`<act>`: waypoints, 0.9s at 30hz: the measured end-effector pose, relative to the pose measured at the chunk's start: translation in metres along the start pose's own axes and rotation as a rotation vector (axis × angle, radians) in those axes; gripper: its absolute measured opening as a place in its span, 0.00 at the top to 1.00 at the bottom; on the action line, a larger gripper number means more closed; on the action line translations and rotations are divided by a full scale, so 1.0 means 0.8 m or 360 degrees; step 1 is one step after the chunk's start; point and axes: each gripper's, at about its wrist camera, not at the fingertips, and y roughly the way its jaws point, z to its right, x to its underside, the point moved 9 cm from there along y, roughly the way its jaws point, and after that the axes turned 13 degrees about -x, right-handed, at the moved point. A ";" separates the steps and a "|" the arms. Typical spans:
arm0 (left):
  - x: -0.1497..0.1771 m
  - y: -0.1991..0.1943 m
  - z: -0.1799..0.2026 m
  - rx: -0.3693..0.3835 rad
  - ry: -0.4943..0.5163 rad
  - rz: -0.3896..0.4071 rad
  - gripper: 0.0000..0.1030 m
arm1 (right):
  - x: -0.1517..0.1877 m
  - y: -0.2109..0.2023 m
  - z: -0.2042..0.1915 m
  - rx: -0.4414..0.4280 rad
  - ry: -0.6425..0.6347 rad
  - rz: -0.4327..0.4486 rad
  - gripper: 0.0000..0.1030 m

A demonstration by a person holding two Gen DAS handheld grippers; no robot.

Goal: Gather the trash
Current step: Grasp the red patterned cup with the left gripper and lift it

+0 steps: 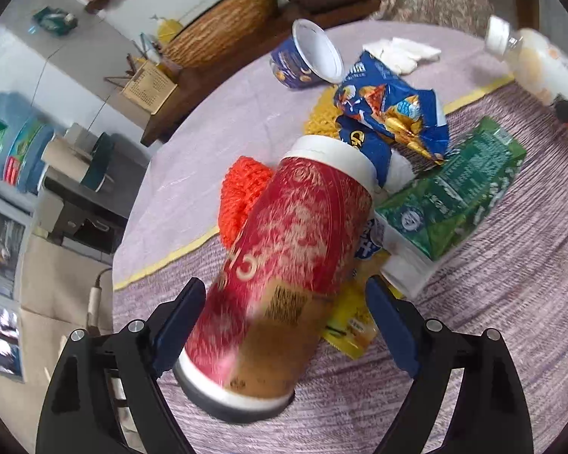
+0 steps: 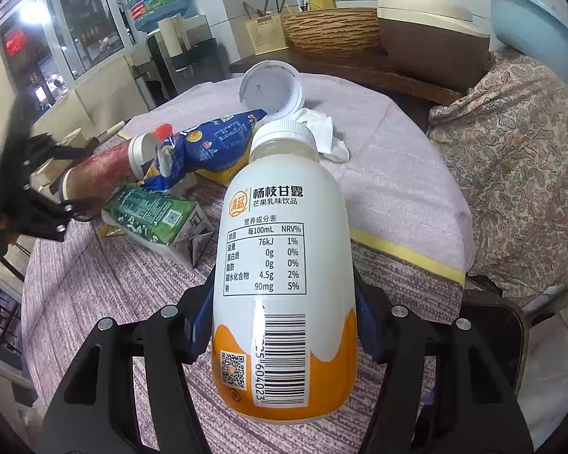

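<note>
A red can with a white lid point(image 1: 284, 249) lies tilted between the fingers of my left gripper point(image 1: 287, 321). The left finger touches it; a gap shows at the right finger. The can also shows in the right wrist view point(image 2: 102, 174). My right gripper point(image 2: 284, 321) is shut on a white and orange drink bottle point(image 2: 284, 265), held above the round table; it also shows in the left wrist view point(image 1: 537, 60). On the table lie a blue snack bag point(image 1: 390, 106), a green carton point(image 1: 454, 189), a blue cup point(image 1: 310, 56), white tissue point(image 1: 401, 53) and a yellow wrapper point(image 1: 352, 325).
An orange knitted piece point(image 1: 242, 193) lies beside the can. The table has a purple cloth point(image 1: 492, 302). A wicker basket point(image 2: 333, 30) and a rice cooker point(image 2: 428, 26) stand on a counter behind. A patterned chair point(image 2: 511, 151) is at the right. Water jugs point(image 1: 15, 140) stand at the left.
</note>
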 end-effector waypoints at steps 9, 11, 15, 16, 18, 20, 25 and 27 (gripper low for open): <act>-0.030 0.035 0.010 0.0059 0.0063 -0.0154 0.18 | 0.016 -0.009 -0.006 -0.0030 -0.0011 0.0014 0.40; -0.032 0.042 0.012 0.0101 0.0033 -0.0178 0.20 | 0.019 -0.013 -0.008 -0.0042 -0.0008 0.0028 0.40; -0.036 0.046 0.011 0.0027 0.0004 -0.0130 0.25 | 0.025 -0.026 -0.011 -0.0032 -0.0025 0.0062 0.40; -0.035 0.042 0.007 0.0006 -0.0027 -0.0108 0.27 | 0.026 -0.029 -0.012 -0.0035 -0.0028 0.0069 0.40; -0.033 0.031 0.001 0.0000 -0.0091 -0.0063 0.29 | 0.027 -0.035 -0.013 -0.0042 -0.0027 0.0088 0.40; -0.031 0.016 -0.009 0.0022 -0.0181 -0.0017 0.30 | 0.028 -0.042 -0.015 -0.0050 -0.0023 0.0120 0.40; 0.002 -0.044 -0.046 0.0019 -0.0450 0.0159 0.31 | 0.036 -0.057 -0.021 -0.0093 -0.0009 0.0188 0.40; 0.022 -0.067 -0.056 0.0009 -0.0533 0.0226 0.31 | 0.040 -0.063 -0.026 -0.0090 -0.0024 0.0209 0.40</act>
